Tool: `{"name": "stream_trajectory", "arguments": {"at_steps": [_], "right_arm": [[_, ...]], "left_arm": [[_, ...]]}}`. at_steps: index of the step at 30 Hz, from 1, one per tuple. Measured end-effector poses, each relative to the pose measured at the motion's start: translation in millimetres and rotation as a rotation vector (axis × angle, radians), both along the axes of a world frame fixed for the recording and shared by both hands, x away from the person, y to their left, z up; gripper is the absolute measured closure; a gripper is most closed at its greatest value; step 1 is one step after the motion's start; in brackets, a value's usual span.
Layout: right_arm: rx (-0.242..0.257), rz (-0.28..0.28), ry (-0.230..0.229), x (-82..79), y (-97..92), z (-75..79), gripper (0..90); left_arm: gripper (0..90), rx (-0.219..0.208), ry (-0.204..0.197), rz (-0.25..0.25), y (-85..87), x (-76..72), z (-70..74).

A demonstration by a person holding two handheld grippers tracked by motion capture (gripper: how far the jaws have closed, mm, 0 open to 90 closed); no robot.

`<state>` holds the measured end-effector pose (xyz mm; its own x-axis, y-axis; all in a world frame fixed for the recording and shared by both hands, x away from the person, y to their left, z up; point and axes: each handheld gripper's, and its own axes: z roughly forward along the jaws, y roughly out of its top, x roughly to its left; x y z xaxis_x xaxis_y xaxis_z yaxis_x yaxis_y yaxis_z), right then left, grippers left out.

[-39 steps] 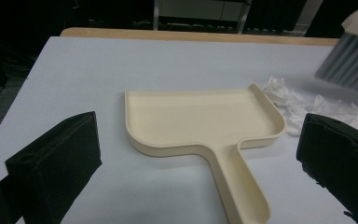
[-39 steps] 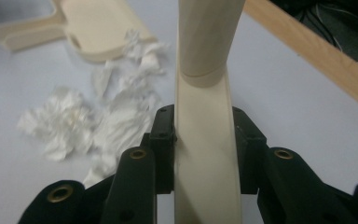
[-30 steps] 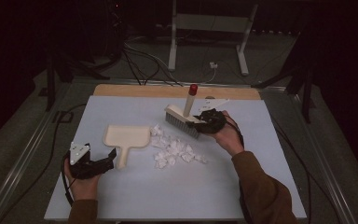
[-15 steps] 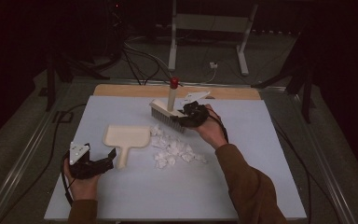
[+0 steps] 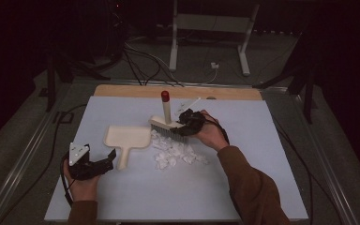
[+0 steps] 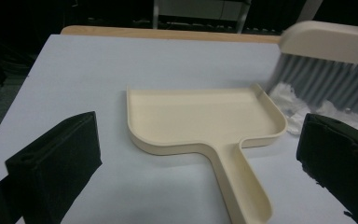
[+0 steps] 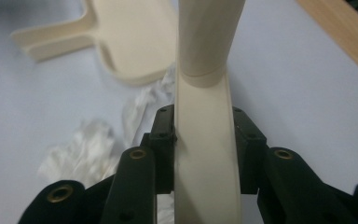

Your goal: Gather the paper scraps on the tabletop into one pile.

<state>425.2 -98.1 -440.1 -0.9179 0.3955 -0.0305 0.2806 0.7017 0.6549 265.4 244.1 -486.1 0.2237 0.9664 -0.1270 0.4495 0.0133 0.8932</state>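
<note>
1. Dim overall in the high view; lit only on the pale table (image 5: 262, 140), black toward upper corners and edges.
2. Soft, noisy, faint shadows.
3. Blurred brush bristles (image 6: 321, 84) at upper right of the left gripper view.
4. Out of focus in the right gripper view's upper half; no glare.

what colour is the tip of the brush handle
Red, on the cream brush; clearest in the high view.

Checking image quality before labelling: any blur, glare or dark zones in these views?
High view: room around the table nearly black, no glare. Left gripper view: dustpan sharp, brush bristles smeared. Right gripper view: brush handle soft up close, paper scraps blurred.
</note>
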Motion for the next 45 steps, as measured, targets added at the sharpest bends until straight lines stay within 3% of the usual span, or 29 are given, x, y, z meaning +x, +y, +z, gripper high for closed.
{"name": "stream_trajectory", "arguments": {"at_steps": [8,12,19,27,30,34,37,40,43,45], "right_arm": [[-0.044,0.052,-0.004,-12.4,-18.7,8.5,67.9],[-0.042,0.05,-0.003,-15.5,-31.0,13.5,67.9],[0.058,0.013,0.002,-13.3,-53.8,24.7,67.9],[0.213,-0.039,0.018,-17.5,-53.6,33.9,67.8],[0.238,-0.04,0.018,-25.0,-49.8,36.1,67.8],[0.228,-0.031,0.008,-34.8,-50.1,36.8,67.8],[0.205,-0.072,-0.017,-40.3,-56.9,35.3,67.8],[0.181,-0.174,-0.046,-45.4,-68.6,31.2,67.8],[0.182,-0.259,-0.04,-47.4,-79.0,23.5,67.8],[0.14,-0.307,-0.065,-48.4,-83.3,17.4,67.8]], "left_arm": [[0.5,0.0,0.003,0.002,-0.4,0.1,-0.4],[0.5,0.0,0.003,0.003,-0.6,0.2,-0.5],[0.5,0.002,0.008,-0.002,-1.6,1.0,-0.9],[0.5,0.001,0.008,-0.002,-0.8,0.8,-1.0],[0.5,0.0,0.007,-0.001,-1.1,0.5,-0.8],[0.5,-0.003,0.004,0.0,-0.9,0.1,-0.5],[0.5,-0.004,0.007,0.0,-0.4,0.1,-0.6],[0.5,-0.001,0.008,-0.004,-1.6,0.3,-0.7],[0.5,0.002,0.009,-0.008,-3.2,0.5,-0.9],[0.5,0.005,0.01,-0.01,-3.7,0.4,-0.7]]}}
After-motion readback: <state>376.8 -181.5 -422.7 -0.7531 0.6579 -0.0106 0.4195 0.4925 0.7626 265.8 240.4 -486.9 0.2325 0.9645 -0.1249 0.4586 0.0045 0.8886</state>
